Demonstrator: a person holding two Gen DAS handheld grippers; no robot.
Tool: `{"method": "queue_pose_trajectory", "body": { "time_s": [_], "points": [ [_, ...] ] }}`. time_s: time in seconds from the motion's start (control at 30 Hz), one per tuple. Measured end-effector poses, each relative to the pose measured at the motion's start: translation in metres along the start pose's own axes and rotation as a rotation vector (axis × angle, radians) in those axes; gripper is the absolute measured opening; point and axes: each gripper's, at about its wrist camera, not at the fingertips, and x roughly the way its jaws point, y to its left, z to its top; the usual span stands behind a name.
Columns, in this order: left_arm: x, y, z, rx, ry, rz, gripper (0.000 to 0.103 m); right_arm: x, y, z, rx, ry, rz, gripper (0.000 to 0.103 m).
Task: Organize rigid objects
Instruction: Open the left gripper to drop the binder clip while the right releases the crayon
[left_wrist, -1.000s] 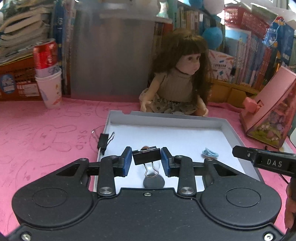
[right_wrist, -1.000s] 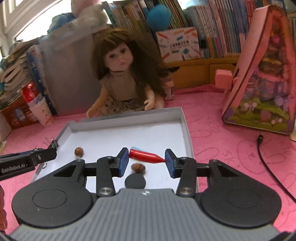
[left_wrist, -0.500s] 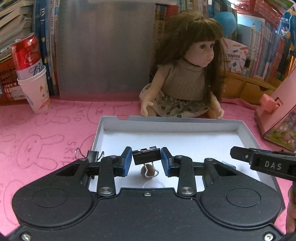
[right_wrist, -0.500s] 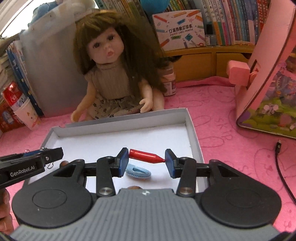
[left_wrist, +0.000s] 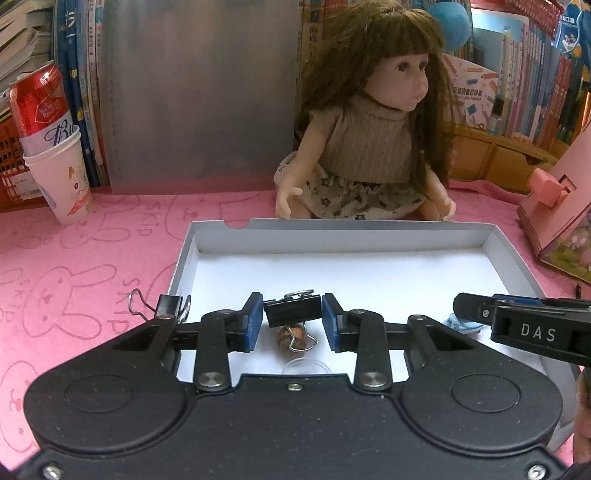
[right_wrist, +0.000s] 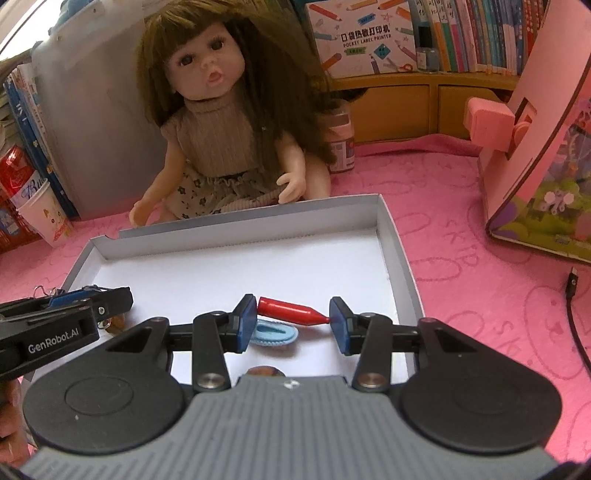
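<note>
Over the near half of the shallow white cardboard tray (left_wrist: 229, 236) on the pink rabbit-print tablecloth (left_wrist: 74, 266), we have both grippers loaded and pointing steeply down. Our left gripper (left_wrist: 292, 319) pinches a black metal binder clip (left_wrist: 293, 313) across its body between the blue pads, with the wire handles hanging below. Our right gripper (right_wrist: 293, 315) grips a red pointed plastic cap (right_wrist: 291, 311) end to end, base against one pad and tip against the other.

Already on the tray floor, near its front edge, lie a small brown nut-like piece (left_wrist: 290, 334) under the clip, a clear round disc (left_wrist: 304, 367) and a pale blue ribbed oval piece (right_wrist: 273, 334) just under the red cap. A second black binder clip (left_wrist: 168, 306) sits at the tray's left rim; we cannot tell whether it is clipped onto the rim or only resting there.

We judge the step in hand to be setting both pieces down inside the tray. To do it well, we should lower each one close to the floor before letting go, so neither bounces over the low rim. The clip would best go on bare floor, clear of the brown piece, so its handles do not snag it. The cap is round and may roll, so we should place it away from the blue piece and release it gently.
</note>
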Motion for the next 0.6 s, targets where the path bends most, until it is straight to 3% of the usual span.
{"method": "queue_pose_trajectory", "body": {
  "time_s": [0.13, 0.2, 0.6],
  "points": [
    [-0.001, -0.001, 0.0, 0.006, -0.004, 0.004, 0.033, -0.001, 0.0, 0.0, 0.002, -0.003, 0.007, 0.051],
    [-0.003, -0.001, -0.001, 0.01, -0.01, 0.007, 0.033, -0.003, 0.0, 0.001, 0.007, -0.007, 0.019, 0.063],
    [-0.04, -0.004, -0.002, 0.038, -0.073, 0.015, 0.055, -0.03, 0.006, -0.004, -0.017, -0.064, 0.048, 0.074]
  ]
}}
